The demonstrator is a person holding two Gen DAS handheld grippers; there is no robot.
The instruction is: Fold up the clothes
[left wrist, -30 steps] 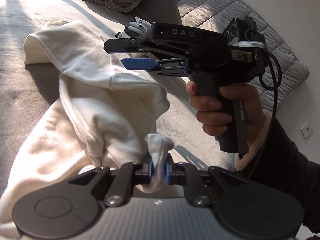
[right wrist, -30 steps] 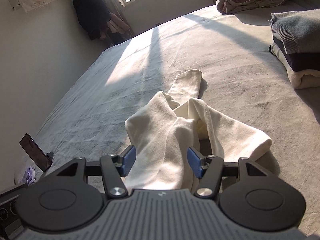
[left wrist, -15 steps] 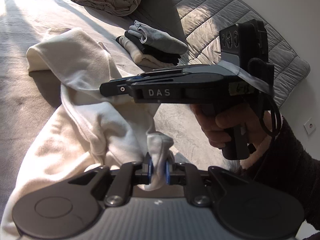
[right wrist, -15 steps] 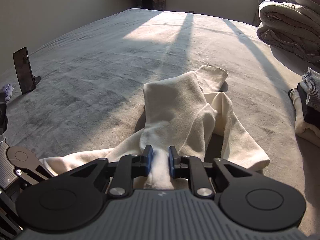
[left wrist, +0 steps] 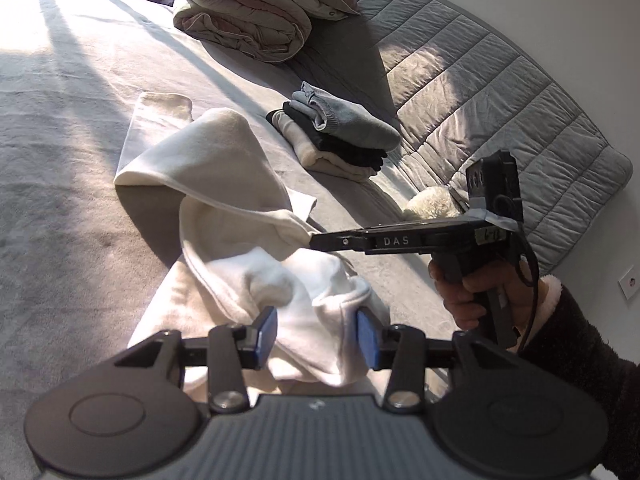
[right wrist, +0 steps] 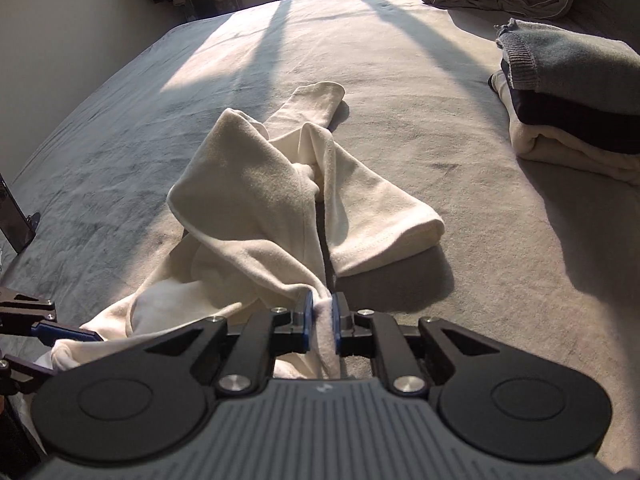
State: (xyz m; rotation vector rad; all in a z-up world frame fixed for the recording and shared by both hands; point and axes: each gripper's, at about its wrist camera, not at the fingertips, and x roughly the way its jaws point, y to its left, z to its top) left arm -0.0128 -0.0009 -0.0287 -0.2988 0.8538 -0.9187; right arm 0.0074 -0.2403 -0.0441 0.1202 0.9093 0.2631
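The cream garment [right wrist: 256,208] lies bunched on the bed [right wrist: 460,152] — right gripper [right wrist: 321,316] pinching a fold yet opening, left gripper [left wrist: 316,334] opening around loose cloth; the fold may slip free.

The grey bed [right wrist: 460,184] bears a cream garment [right wrist: 256,200], folded stack [right wrist: 572,100] and rolled duvet [left wrist: 244,28].

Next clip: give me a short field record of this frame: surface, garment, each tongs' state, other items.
surface: grey plush bed cover
garment: crumpled cream fleece garment, unfolded, partly lifted
left tongs: jaws opening, blue pads apart, cream fabric between them
right tongs: pinching a fold of the garment's edge, jaws starting to ease open
other items: stack of folded clothes, grey knit on top; rolled beige duvet
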